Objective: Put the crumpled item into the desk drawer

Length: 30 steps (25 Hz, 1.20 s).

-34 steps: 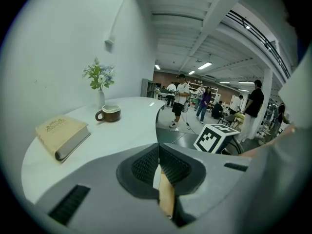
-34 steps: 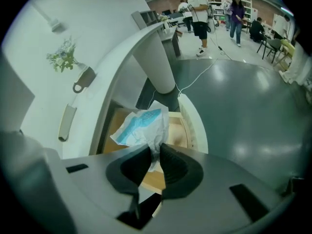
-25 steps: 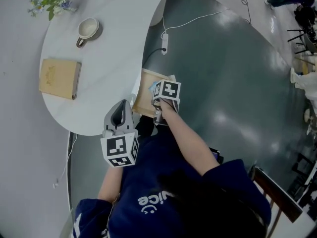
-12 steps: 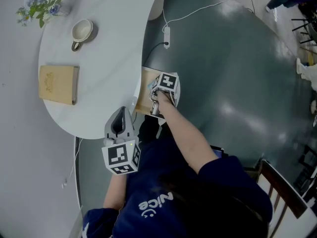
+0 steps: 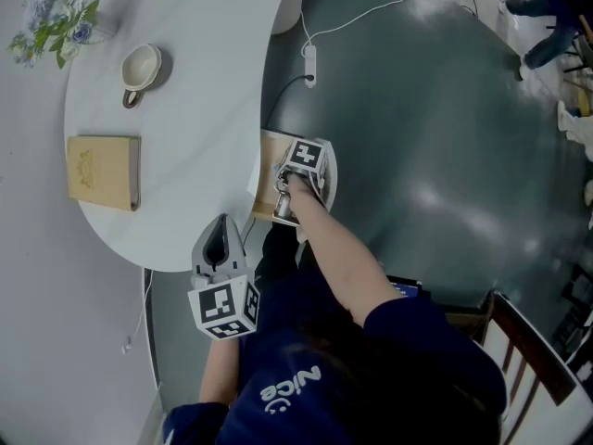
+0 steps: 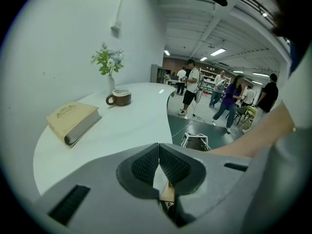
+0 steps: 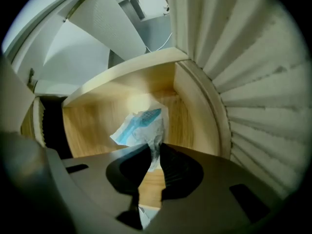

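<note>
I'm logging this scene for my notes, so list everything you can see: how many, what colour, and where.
table: one, white, rounded, left of the head view
book: one, tan, lying on the table
mug: one, brown outside, on the table beyond the book
flowers: one bunch, blue and white, at the table's far edge
drawer: one, light wood, open under the table edge
crumpled item: one, white and blue, inside the drawer opening
cable: one, white, on the dark floor
chair: one, brown, lower right
people: several, far background
left gripper: one, grey, closed, empty, over the table edge
right gripper: one, grey, clamped on the crumpled item
</note>
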{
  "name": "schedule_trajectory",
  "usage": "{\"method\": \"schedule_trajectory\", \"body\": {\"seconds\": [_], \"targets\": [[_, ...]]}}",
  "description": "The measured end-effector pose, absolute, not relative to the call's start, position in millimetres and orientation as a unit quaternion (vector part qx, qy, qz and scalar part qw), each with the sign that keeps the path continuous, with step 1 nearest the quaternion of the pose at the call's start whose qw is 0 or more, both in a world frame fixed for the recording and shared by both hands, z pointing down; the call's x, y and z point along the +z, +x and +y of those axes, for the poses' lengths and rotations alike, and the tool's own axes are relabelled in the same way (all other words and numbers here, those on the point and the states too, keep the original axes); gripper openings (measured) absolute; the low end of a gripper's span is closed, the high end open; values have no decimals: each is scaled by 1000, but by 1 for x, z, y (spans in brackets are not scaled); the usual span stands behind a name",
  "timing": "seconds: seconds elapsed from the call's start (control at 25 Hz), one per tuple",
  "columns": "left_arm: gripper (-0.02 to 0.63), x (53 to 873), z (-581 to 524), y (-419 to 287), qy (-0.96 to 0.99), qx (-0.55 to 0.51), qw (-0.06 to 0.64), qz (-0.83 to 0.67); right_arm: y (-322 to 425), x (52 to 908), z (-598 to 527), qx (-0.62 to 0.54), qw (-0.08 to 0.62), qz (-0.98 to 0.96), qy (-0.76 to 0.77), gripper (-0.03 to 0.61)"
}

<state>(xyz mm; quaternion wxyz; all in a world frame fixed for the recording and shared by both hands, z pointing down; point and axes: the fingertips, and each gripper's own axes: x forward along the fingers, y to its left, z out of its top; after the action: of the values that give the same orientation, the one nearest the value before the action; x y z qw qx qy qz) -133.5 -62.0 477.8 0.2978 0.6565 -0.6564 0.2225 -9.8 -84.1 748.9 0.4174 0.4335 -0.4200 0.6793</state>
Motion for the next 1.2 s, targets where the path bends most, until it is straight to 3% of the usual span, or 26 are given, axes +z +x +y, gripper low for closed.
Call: {"method": "schedule_trajectory", "body": {"seconds": [0.96,1.2], "targets": [[5,499,-46,-147,627,255,323,-661,-5,793,-65,679,469,-366,431,71],[5,498,-49,-143,635,246,323,-657,-3,790,-65,677,460,-378,434,118]]}}
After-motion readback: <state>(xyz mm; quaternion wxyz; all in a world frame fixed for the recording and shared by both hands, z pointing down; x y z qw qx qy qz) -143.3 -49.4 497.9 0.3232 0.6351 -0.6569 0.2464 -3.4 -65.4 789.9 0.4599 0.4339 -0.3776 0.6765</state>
